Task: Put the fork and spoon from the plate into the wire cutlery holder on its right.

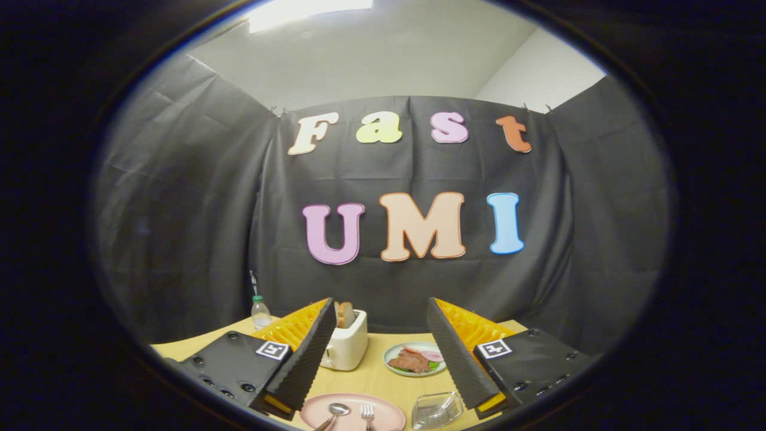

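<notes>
Wooden table [371,374] carries a pink plate [383,413] with spoon [336,411] and fork [367,412] near, between the spread, empty gripper [381,314] fingers; what looks like the wire cutlery holder [435,409] sits just right of it

Tool-mounted view, forward over table [371,374]

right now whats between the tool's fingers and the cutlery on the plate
Nothing: in the gripper view the open tool hangs above the pink plate, where the spoon and fork lie untouched.
</notes>
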`<state>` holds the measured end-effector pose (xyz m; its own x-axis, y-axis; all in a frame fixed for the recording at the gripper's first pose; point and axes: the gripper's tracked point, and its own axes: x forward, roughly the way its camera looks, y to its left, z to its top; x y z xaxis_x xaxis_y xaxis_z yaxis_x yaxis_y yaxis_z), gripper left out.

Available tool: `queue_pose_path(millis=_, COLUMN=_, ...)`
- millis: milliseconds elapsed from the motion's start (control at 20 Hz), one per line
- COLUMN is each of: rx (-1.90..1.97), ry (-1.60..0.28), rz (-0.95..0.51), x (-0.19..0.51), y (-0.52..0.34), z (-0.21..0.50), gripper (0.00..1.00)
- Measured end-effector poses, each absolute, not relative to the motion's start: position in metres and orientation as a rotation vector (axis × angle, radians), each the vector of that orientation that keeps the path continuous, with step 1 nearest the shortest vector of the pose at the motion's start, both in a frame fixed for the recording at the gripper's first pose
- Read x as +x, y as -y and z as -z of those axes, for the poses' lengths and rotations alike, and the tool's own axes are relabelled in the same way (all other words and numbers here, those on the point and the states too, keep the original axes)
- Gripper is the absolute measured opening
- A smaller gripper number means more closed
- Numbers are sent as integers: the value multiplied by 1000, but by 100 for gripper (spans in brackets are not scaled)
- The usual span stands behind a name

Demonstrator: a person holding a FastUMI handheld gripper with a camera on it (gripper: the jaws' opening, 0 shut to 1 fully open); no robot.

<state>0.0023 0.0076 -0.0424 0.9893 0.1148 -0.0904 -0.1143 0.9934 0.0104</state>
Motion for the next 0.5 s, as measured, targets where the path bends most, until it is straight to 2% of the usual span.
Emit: queue_pose_path(millis=500, rx=-62, ry=-339, rz=-209, x=-9, y=-14, z=140, gripper=98)
